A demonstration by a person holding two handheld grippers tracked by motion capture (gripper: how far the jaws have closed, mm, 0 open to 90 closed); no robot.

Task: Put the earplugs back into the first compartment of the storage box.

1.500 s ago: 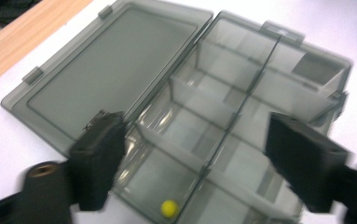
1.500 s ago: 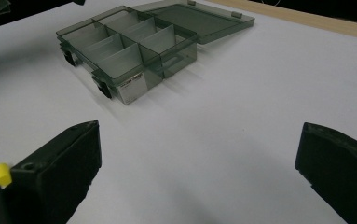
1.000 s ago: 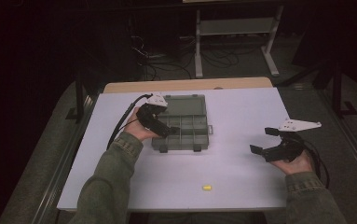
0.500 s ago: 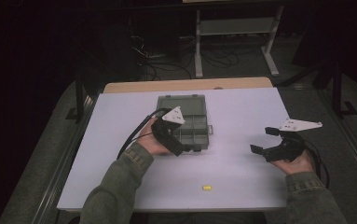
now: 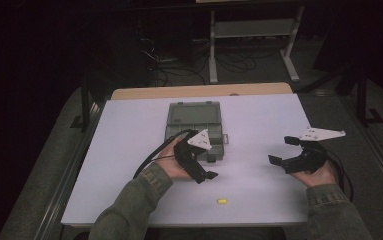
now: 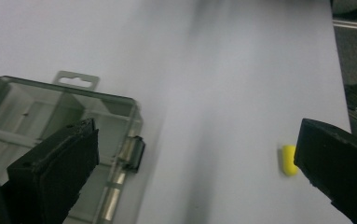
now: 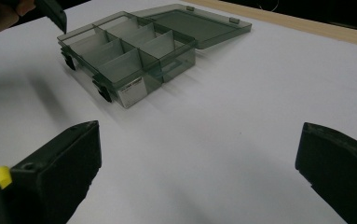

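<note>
Left gripper (image 5: 202,167), jaws wide apart and holding nothing, is hovering at the near edge of the open compartment box (image 5: 195,125) and appears to be heading for the small yellow piece (image 5: 221,201) lying on the table (image 5: 129,150) near the front. Next move calls for lowering the jaws astride that piece and closing. Right gripper (image 5: 282,150), also spread and empty, is waiting well apart at the right.

From my left gripper (image 5: 205,169) the bare table (image 5: 129,150) runs open to the yellow piece (image 5: 221,201), nothing between. The compartment box (image 5: 194,131) with its lid laid flat behind blocks the middle, just beside that gripper. My right gripper (image 5: 285,151) has free table all around it.
</note>
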